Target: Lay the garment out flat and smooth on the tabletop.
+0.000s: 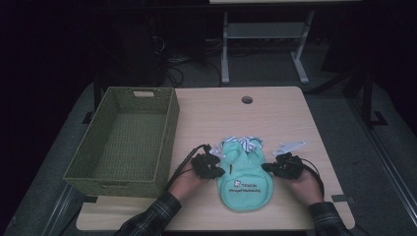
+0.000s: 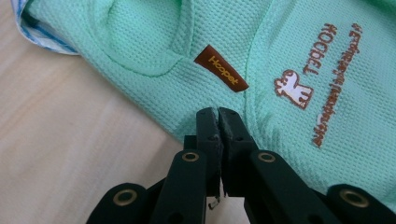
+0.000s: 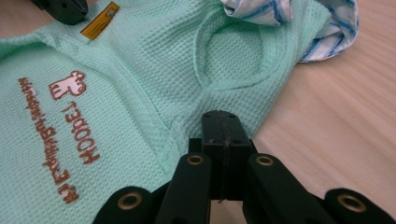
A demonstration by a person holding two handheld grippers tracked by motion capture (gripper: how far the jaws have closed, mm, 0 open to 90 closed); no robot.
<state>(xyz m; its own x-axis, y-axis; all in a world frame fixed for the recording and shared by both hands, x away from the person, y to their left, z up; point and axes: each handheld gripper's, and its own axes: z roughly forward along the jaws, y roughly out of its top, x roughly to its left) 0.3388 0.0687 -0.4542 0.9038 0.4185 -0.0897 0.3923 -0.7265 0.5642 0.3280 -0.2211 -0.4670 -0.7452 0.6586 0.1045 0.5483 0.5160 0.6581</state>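
A small mint-green shirt lies flat on the wooden table, with a blue-and-white striped collar at its far end and brown printed lettering. My left gripper sits at the shirt's left edge. In the left gripper view its jaws are pressed together over the hem, just below a brown label. At the shirt's right edge, my right gripper has its jaws shut on a raised crease of the fabric.
A green woven basket stands empty at the table's left side, close to my left hand. A round cable hole is near the far edge. Beyond the table are a dark floor and white desk legs.
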